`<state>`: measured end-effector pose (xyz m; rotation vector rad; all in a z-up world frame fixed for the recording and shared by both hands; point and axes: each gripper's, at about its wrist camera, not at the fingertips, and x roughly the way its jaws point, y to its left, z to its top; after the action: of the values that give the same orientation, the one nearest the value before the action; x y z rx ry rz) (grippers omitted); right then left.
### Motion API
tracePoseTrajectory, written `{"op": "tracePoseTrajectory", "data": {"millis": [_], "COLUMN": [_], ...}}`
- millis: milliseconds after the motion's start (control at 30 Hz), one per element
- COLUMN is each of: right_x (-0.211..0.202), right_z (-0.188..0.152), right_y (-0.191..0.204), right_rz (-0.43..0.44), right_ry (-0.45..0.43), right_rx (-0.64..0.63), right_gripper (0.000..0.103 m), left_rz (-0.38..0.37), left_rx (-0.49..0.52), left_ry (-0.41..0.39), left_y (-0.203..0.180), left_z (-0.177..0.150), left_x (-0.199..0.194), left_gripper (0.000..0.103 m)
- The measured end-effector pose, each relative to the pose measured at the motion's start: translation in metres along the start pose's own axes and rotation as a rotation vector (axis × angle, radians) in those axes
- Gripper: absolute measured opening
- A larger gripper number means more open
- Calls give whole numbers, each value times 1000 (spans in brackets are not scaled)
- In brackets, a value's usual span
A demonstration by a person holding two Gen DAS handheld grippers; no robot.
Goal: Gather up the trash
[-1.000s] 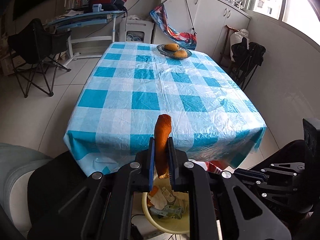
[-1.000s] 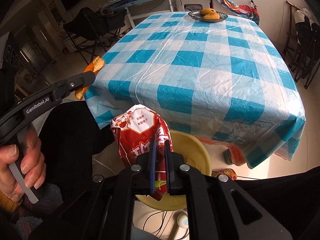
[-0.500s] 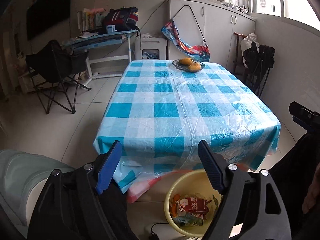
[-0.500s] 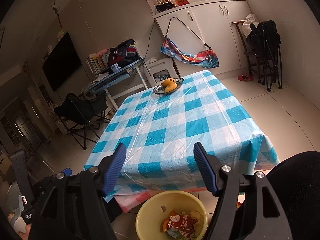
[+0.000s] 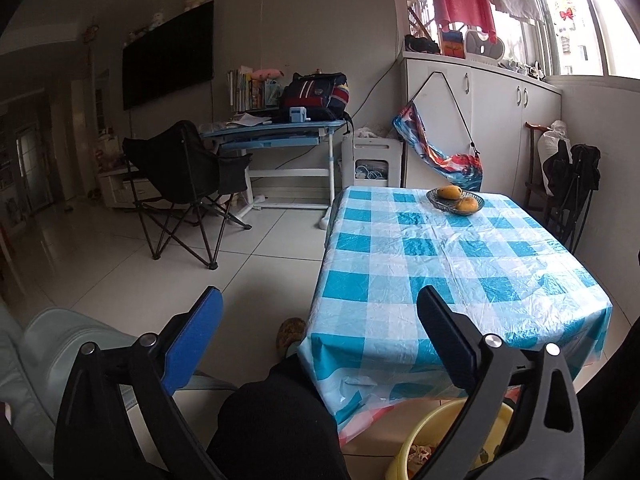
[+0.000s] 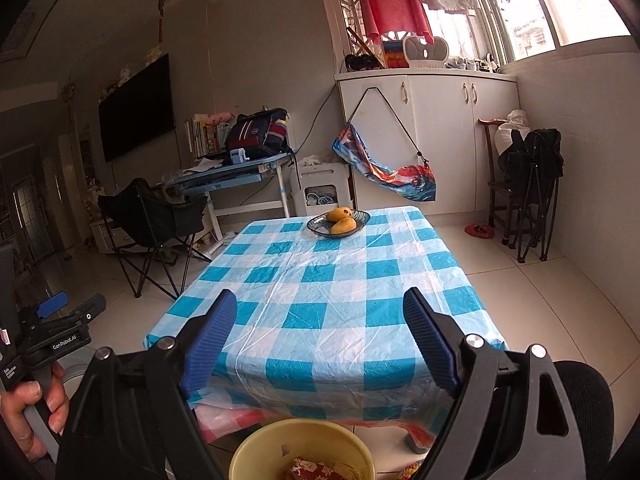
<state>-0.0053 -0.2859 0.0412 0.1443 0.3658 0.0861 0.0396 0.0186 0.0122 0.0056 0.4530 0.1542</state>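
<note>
Trash sits in the yellow bin (image 6: 303, 450) on the floor, just below the near edge of the tabletop (image 6: 328, 300); I see a red printed wrapper (image 6: 314, 471) inside it from my right wrist view, and some scraps at the bin's rim in the left view, partly hidden by my tool. My right tool (image 6: 320, 344) is spread wide, jaws apart, nothing between them, held above the bin and pointing across the tabletop. My left tool (image 5: 318, 336) is likewise wide apart and holding nothing, off the near left corner of the tabletop. My left hand (image 6: 28, 412) shows on the handle in the right view. The blue checked cloth covers the tabletop; the only thing on it is a fruit bowl (image 6: 338, 222) at the far end, well apart from both tools. Folding chair (image 5: 180, 176) stands on the floor to the left.
</note>
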Motion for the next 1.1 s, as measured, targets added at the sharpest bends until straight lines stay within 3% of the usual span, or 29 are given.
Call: {"op": "tracePoseTrajectory", "data": {"millis": [100,200,700,1100], "right_x": [-7,0,10,13], "right_z": [1,0,-7,-7], "right_y": [0,0,12,12], "right_rz": [-24,-24,-40,-52], "right_ry": [-31,-10,27,29], "right_rx": [-11,-11,-72,-69], "right_gripper": [90,91,92,94], "left_rz": [11,23,27,38], "left_rx": [-10,-35,-57,-16], "left_ry": [32,60,16,-40], "left_y": [4,8,11,3], "left_z": [-10,-12,-13,-6], "left_x": [8,16,10,-6], "left_gripper": [95,95,96,96]}}
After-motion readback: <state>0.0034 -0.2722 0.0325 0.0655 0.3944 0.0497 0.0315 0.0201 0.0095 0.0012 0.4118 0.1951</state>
